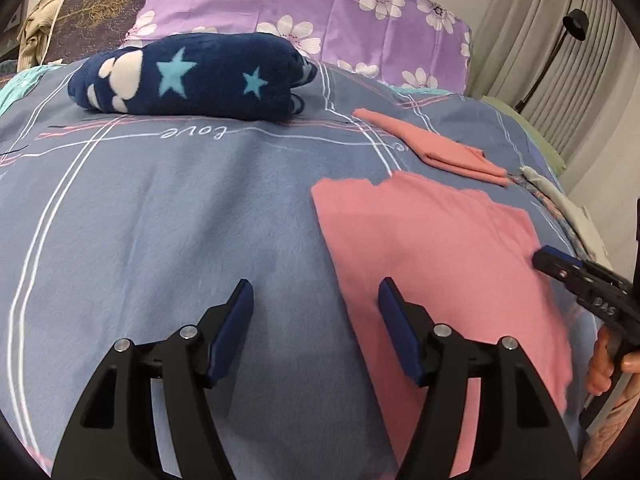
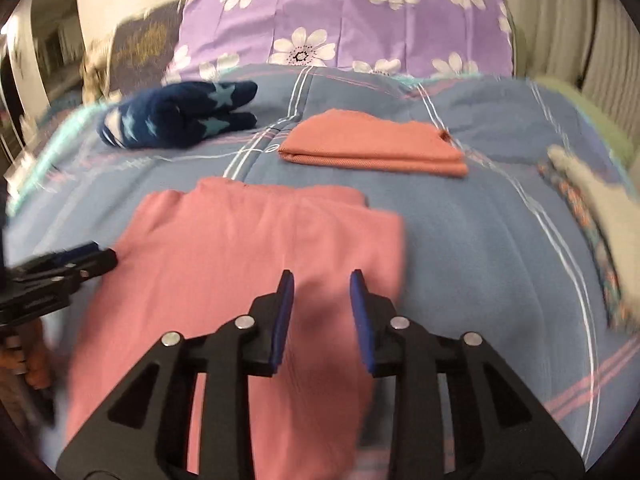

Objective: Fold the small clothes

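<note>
Fingers of left gripper and right gripper released; pink garment edges free.

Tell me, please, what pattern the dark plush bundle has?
Navy bundle with light-blue stars and white paw prints; clearest in the left wrist view.

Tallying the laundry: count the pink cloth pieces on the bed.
2. A large flat pink cloth lies spread right in front of both grippers; a small folded salmon-pink cloth sits beyond it, toward the purple floral pillow. More may be hidden out of frame.
</note>
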Tool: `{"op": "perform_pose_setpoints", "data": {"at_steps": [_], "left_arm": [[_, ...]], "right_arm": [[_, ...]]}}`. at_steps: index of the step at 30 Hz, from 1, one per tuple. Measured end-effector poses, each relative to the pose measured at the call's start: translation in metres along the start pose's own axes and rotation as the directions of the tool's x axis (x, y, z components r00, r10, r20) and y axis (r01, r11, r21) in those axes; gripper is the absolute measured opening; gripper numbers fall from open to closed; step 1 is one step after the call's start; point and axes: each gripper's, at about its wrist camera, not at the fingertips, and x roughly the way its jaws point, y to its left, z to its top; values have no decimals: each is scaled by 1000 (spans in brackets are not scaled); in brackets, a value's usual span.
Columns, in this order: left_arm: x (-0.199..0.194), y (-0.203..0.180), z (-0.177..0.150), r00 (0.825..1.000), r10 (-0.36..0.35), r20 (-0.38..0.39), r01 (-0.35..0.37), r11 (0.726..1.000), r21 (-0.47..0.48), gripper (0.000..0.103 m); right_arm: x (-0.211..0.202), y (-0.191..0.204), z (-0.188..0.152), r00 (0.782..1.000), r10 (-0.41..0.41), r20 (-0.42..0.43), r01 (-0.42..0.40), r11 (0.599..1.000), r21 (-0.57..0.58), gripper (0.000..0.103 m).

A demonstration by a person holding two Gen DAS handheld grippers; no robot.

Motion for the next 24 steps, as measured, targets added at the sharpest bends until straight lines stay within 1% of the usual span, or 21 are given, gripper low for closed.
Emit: {"op": "perform_pose_setpoints", "data": {"at_steps": [1, 2, 3, 4, 5, 6, 7, 8, 9, 10, 11, 12, 15, 17, 19, 20, 21, 24], "left_arm": [[-8, -3, -4, 999, -33, -10, 33, 999, 9, 66], [-17, -10, -10, 997, -72, -19, 72, 997, 33, 69], [-24, -17, -17, 995, -95, -25, 97, 993, 64, 76], [-32, -26, -25, 993, -110, -30, 112, 988, 109, 80], [-40, -39, -37, 993, -113, -38, 118, 977, 179, 84], [-43, -49, -49, 993, -107, -53, 116, 965, 237, 86], [-44, -60, -66, 992, -84, -90, 108, 947, 301, 86], [-41, -66, -79, 990, -66, -122, 104, 937, 333, 86], [-38, -71, -91, 987, -47, -152, 100, 927, 360, 89], [-38, -74, -102, 991, -26, -132, 76, 918, 390, 90], [-45, -77, -110, 997, -10, -77, 42, 905, 423, 90], [-46, -77, -110, 996, -10, -85, 45, 904, 425, 90], [-48, -66, -107, 992, -41, -122, 83, 929, 361, 90], [-52, -64, -110, 993, -39, -112, 77, 931, 356, 90], [-57, -66, -113, 994, -33, -102, 68, 930, 362, 90], [-59, -65, -111, 995, -34, -97, 67, 933, 354, 90], [-64, -65, -110, 995, -40, -92, 69, 937, 343, 90], [-73, -66, -95, 996, -72, -47, 83, 950, 302, 90]], "right_arm": [[-7, -1, -6, 999, 39, -3, -39, 999, 6, 31], [-18, -1, -15, 996, 84, -7, -84, 996, 4, 31], [-29, 2, -27, 991, 132, -8, -132, 991, -13, 31], [-36, 6, -35, 987, 163, -10, -164, 986, -30, 31], [-44, 9, -49, 979, 203, -18, -204, 978, -54, 32], [-47, 11, -59, 976, 218, -31, -219, 974, -65, 37], [-45, 13, -70, 976, 210, -56, -214, 974, -73, 38], [-37, 14, -87, 983, 148, -108, -157, 984, -86, 40], [-30, 14, -99, 985, 111, -135, -124, 988, -90, 41], [-34, 14, -104, 989, 118, -94, -126, 988, -89, 41], [-38, 14, -108, 989, 126, -83, -134, 987, -91, 43], [-41, 13, -110, 989, 118, -88, -125, 989, -84, 43], [-45, 7, -112, 987, 127, -102, -132, 991, -38, 43], [-50, 6, -114, 988, 122, -100, -126, 991, -36, 43], [-56, 5, -115, 990, 110, -89, -113, 993, -32, 47], [-59, 4, -115, 991, 105, -81, -108, 994, -29, 51], [-63, 3, -116, 992, 107, -69, -108, 994, -22, 53], [-67, -1, -107, 991, 131, -40, -131, 991, 10, 56]]}}
